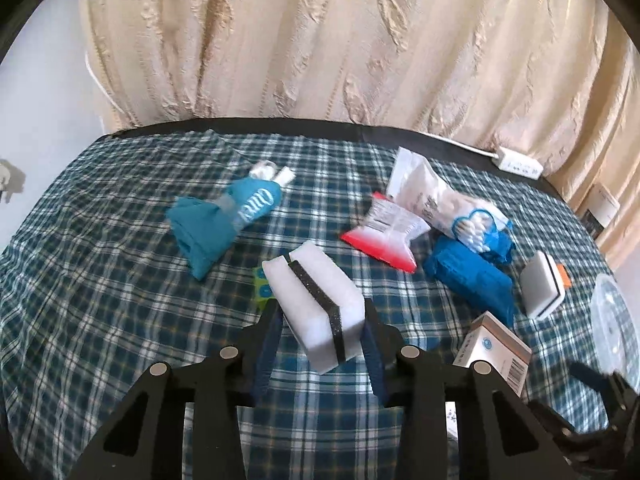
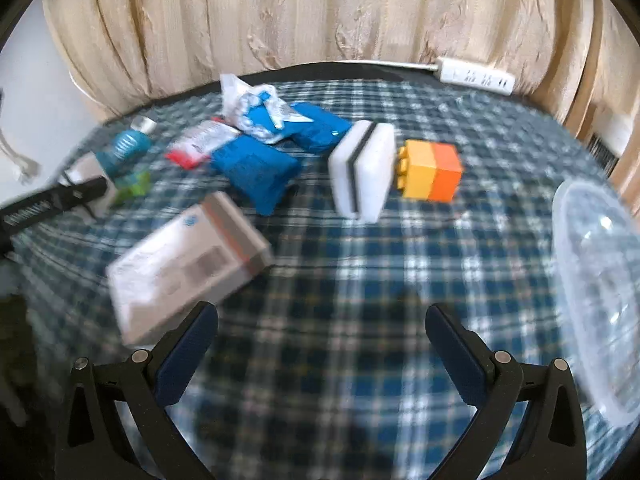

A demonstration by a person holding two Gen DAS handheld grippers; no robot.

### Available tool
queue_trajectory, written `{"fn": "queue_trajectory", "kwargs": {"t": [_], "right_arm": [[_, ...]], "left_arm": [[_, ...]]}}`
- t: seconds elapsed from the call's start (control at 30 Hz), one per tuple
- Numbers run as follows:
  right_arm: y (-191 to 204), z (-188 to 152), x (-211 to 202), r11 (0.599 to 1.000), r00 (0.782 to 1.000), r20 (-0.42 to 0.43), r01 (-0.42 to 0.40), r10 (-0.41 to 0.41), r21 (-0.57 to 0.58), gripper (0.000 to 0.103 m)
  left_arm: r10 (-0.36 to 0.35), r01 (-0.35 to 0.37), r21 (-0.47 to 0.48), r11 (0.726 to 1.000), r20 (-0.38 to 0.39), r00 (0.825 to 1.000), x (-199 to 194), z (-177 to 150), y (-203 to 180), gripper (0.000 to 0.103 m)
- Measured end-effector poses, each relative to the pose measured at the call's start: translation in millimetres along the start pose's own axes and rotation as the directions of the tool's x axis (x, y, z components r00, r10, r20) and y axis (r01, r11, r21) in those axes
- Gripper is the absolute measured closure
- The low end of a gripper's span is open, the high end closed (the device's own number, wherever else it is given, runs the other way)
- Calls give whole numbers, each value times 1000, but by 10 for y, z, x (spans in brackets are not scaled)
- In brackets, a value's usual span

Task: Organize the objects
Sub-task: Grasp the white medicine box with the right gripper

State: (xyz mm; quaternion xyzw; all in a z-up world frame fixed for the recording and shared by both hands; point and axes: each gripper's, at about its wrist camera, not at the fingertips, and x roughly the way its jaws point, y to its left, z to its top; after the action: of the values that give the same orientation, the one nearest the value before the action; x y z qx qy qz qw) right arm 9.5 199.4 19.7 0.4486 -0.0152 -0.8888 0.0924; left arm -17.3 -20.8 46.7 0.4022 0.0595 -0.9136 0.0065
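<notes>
My left gripper (image 1: pixel 320 314) is shut on a white sponge with a black stripe (image 1: pixel 316 300) and holds it above the blue checked tablecloth (image 1: pixel 100 280). My right gripper (image 2: pixel 320 316) is open and empty above the cloth. A second white sponge (image 2: pixel 362 170) stands ahead of it, also in the left wrist view (image 1: pixel 542 284). An orange and yellow toy block (image 2: pixel 432 172) sits beside that sponge. A white carton (image 2: pixel 188 264) lies just left of my right gripper's left finger; it also shows in the left wrist view (image 1: pixel 496 350).
A clear plastic container (image 2: pixel 596 280) stands at the right edge. Blue packs (image 1: pixel 472 276), a cotton swab bag (image 1: pixel 448 208), a red-edged pouch (image 1: pixel 384 236) and a blue tube (image 1: pixel 224 220) lie on the cloth. A green block (image 1: pixel 262 288) sits behind the held sponge. A power strip (image 2: pixel 476 76) lies at the back.
</notes>
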Motion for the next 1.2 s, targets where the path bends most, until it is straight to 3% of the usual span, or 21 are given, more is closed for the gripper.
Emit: {"fn": "queue_trajectory", "kwargs": {"t": [0.13,0.33,0.57,0.67,1.0,1.2], "right_arm": [[123,42,-96,987,988,-27,-153,154,52,0],[303,102,130,950,944,-135,-282,300,137,0],[447,317,287,965,959,-128,-241,254,109,0],[557,370,284,979,975,-98,-195,199,53,0],[862,394,326,986,991,-27,-135,133,-99,0],[927,346,408,985,994,-41,-110,105,-131,22]], "left_arm": [[22,-22,-3,1000,36,999,-74,10,12,62],[33,-32,-19,999,60,998,-130,21,56,62],[38,-34,-50,998,71,997,-170,27,134,62],[44,-40,-59,997,77,996,-183,30,155,62],[56,-49,-88,995,74,996,-181,35,214,62],[62,-56,-79,995,67,996,-155,25,195,62]]}}
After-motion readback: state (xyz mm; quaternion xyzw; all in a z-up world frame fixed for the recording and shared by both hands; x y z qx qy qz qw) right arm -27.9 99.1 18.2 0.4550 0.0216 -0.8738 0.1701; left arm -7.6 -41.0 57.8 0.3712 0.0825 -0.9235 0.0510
